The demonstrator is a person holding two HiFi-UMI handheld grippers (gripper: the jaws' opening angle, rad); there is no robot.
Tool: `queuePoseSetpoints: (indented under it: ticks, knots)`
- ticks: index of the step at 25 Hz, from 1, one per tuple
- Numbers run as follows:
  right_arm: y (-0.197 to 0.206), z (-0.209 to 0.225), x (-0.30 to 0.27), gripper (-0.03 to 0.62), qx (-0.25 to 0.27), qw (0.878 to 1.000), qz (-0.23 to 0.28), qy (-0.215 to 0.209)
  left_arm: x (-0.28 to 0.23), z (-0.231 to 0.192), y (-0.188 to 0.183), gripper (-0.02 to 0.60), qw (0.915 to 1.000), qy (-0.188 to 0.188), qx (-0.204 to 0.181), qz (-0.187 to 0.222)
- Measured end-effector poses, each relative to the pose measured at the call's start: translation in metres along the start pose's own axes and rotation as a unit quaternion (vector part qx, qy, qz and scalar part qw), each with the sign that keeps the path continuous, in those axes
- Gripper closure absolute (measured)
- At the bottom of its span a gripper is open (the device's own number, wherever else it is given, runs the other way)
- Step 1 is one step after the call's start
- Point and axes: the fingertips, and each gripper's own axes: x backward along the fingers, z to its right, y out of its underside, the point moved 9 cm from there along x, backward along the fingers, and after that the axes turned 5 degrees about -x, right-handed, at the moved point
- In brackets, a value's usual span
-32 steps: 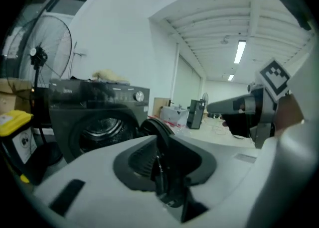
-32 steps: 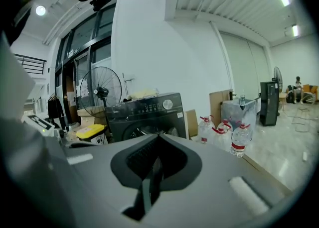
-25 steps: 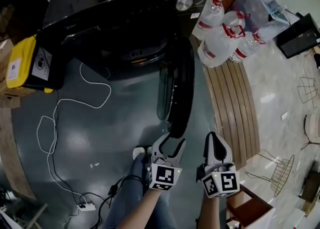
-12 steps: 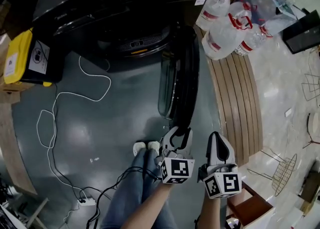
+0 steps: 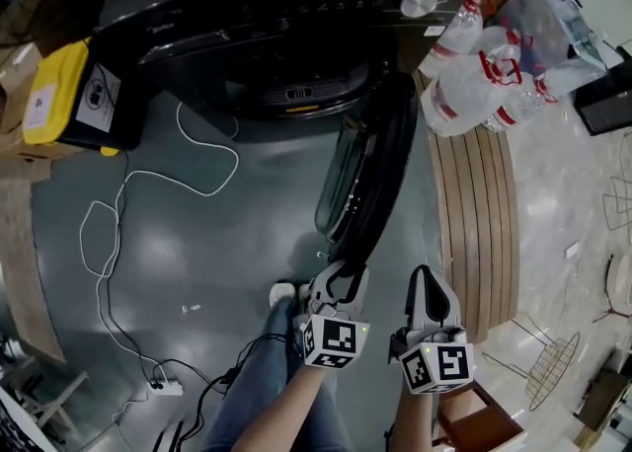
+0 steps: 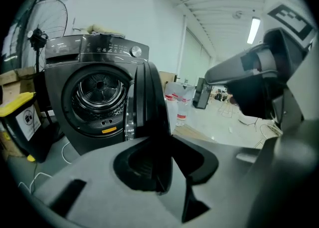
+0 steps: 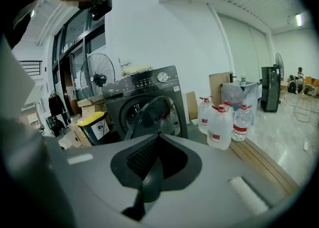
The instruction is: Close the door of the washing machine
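Note:
A black front-loading washing machine [image 5: 296, 36] stands at the top of the head view. Its round door [image 5: 370, 174] is swung wide open, edge-on towards me. My left gripper [image 5: 339, 277] is at the door's near lower rim. Its jaws have just been closing, and the rim sits between them with the pads on it. The left gripper view shows the door's edge [image 6: 149, 102] running down into the jaws, with the drum [image 6: 97, 90] open behind. My right gripper [image 5: 427, 282] hangs just right of the door, shut and holding nothing. The right gripper view looks at the door [image 7: 154, 112] from the side.
A yellow-lidded bin [image 5: 59, 95] stands left of the machine. Large water bottles [image 5: 474, 75] sit at its right, beside a wooden slatted strip [image 5: 474, 213]. A white cable [image 5: 148, 193] and a power strip [image 5: 163, 386] lie on the grey floor. My shoes [image 5: 286, 294] are below the door.
The left gripper's jaws stood wide apart a second ago and have narrowed onto the door's rim. Both grippers have sunk a little towards the door. The door has not visibly swung.

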Motion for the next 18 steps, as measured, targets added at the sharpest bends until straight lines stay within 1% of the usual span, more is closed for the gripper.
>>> queuePoseSetpoints:
  ticks: [4,7,11,15,18]
  knots:
    - [-0.009,-0.027,-0.031,0.582,0.003,0.999,-0.007,-0.040,0.013,-0.043,0.007,0.494,0.9999,0.004,0.003,-0.011]
    - [-0.022,-0.053,-0.058,0.582,0.012,0.997,-0.013,-0.076,0.021,-0.085,0.009,0.499,0.9996,0.017,-0.014,-0.017]
    - [-0.046,-0.081,-0.098,0.582,0.035,0.991,-0.022,-0.124,0.025,-0.144,0.000,0.506,0.9985,0.031,-0.037,-0.025]
    - [-0.059,-0.117,-0.136,0.582,0.053,0.986,-0.030,-0.153,0.030,-0.201,-0.009,0.506,0.9969,0.054,-0.049,-0.030]
    - [-0.068,-0.144,-0.164,0.582,0.063,0.983,-0.034,-0.167,0.029,-0.241,-0.015,0.506,0.9948,0.073,-0.062,-0.034]
